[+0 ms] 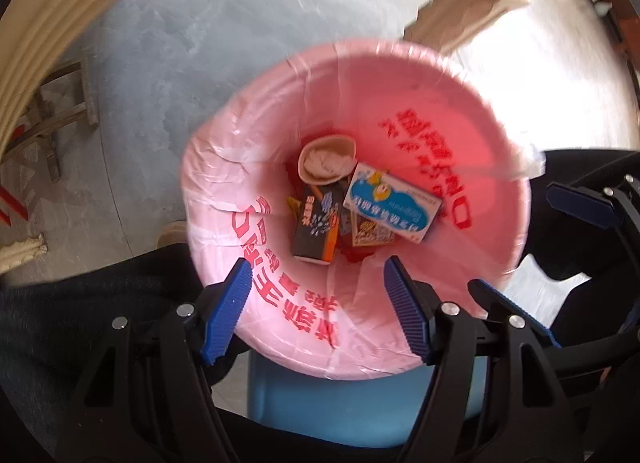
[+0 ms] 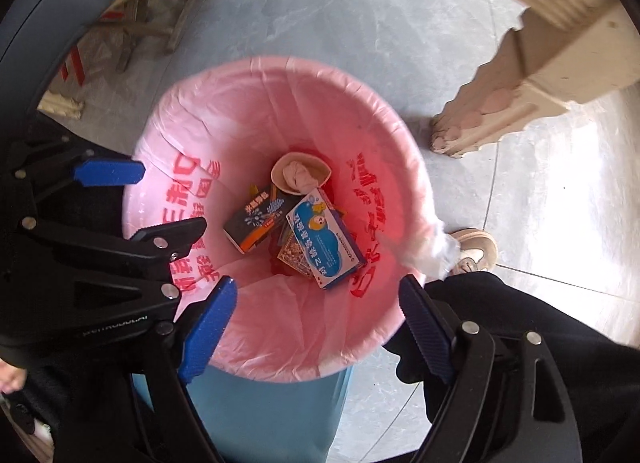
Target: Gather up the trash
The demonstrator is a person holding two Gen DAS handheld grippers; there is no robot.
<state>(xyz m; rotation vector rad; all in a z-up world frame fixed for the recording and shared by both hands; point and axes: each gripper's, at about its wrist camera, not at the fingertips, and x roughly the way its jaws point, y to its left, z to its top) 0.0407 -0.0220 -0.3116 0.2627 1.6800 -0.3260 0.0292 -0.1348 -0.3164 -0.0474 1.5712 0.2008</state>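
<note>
The left gripper (image 1: 318, 311) points down over the blue bin (image 1: 360, 407), its blue pads spread with nothing between them. The right gripper (image 2: 318, 323) hangs beside it, spread wider and likewise empty. A pink liner (image 1: 248, 167) is folded over the bin's rim. At the bottom lie a white-and-blue box (image 2: 326, 241), a dark box (image 2: 260, 221), and what looks like a paper cup (image 2: 300, 175) holding crumpled tissue, toward the far wall.

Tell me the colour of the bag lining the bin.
Pink with red printed characters, the bag shows best in the right wrist view.
</note>
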